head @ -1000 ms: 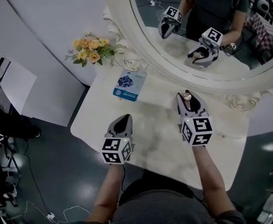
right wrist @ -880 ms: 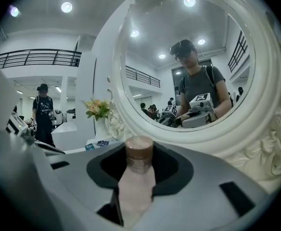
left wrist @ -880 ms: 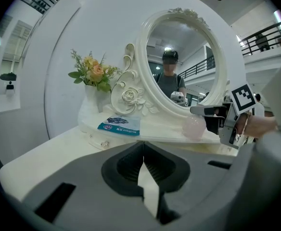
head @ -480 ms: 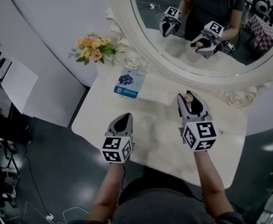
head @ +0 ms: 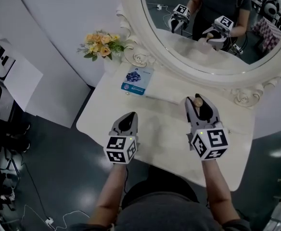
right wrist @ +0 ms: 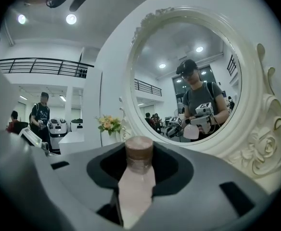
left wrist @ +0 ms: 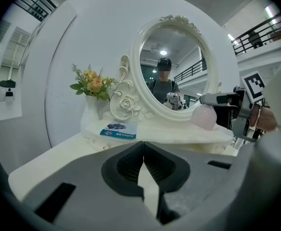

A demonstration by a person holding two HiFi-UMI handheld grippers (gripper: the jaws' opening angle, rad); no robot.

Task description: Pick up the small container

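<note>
The small container (right wrist: 138,177) is a pale pink bottle with a brown cap (head: 197,100). My right gripper (head: 198,109) is shut on it and holds it above the white table (head: 164,143), in front of the mirror. From the left gripper view the pink bottle (left wrist: 205,117) hangs at the right, clear of the tabletop, between the right gripper's fingers. My left gripper (head: 130,116) hovers over the table's front left part, shut with nothing in it; in its own view the left gripper (left wrist: 143,162) has its jaws meeting.
A large oval mirror (head: 217,32) in an ornate white frame stands at the back of the table. A vase of yellow flowers (head: 102,44) is at the back left, and a blue printed card (head: 136,80) lies beside it. The table's front edge is near me.
The right gripper keeps its hold on the bottle and, judged by its reflection, has risen a little from the table. The left gripper has hardly moved. The head view has shifted slightly.
</note>
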